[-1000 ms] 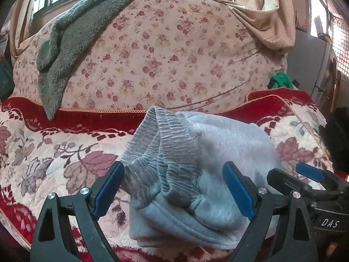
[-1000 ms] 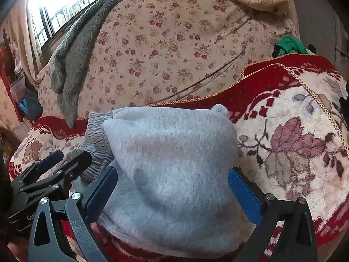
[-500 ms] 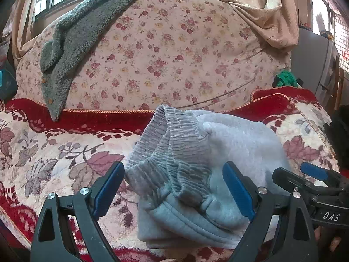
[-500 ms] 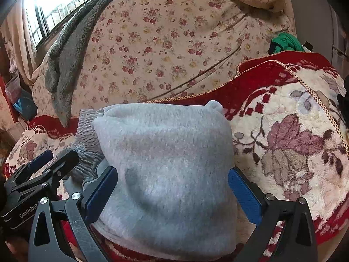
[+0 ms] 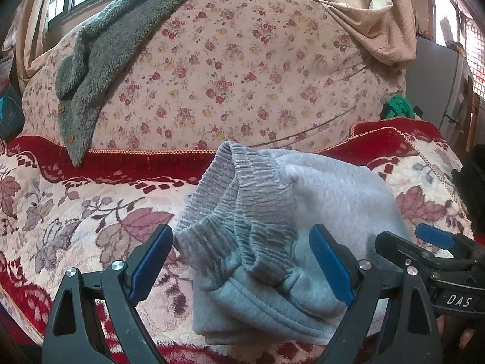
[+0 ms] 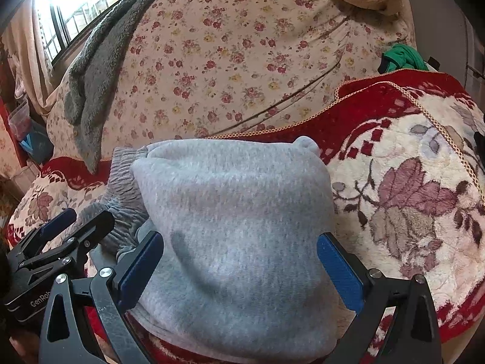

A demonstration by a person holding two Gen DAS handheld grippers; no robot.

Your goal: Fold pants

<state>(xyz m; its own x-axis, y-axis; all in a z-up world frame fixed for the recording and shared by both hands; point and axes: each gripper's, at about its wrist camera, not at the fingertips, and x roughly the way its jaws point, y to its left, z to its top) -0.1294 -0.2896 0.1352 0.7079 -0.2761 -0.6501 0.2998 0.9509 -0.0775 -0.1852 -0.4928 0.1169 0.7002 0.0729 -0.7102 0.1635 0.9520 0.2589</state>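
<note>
The grey sweatpants [image 5: 303, 212] lie folded into a compact bundle on the red floral blanket [image 5: 75, 212], ribbed waistband on the bundle's left side. My left gripper [image 5: 241, 262] is open, its jaws wide apart just above the bundle's near left edge, holding nothing. My right gripper [image 6: 241, 268] is open too, jaws spread over the near edge of the pants [image 6: 236, 212]. Each gripper shows at the edge of the other's view, the right gripper [image 5: 430, 248] on the right and the left gripper [image 6: 60, 236] on the left.
A floral-covered sofa back [image 5: 242, 75] rises behind the blanket. A grey fleece garment [image 5: 100, 60] hangs over its left part. Something green [image 5: 397, 106] lies at the far right, and beige cloth [image 5: 372, 24] drapes the top right corner.
Both grippers have drawn back a little from the folded pants, which sit slightly farther off and more to the right in the left view. Both stay open.
</note>
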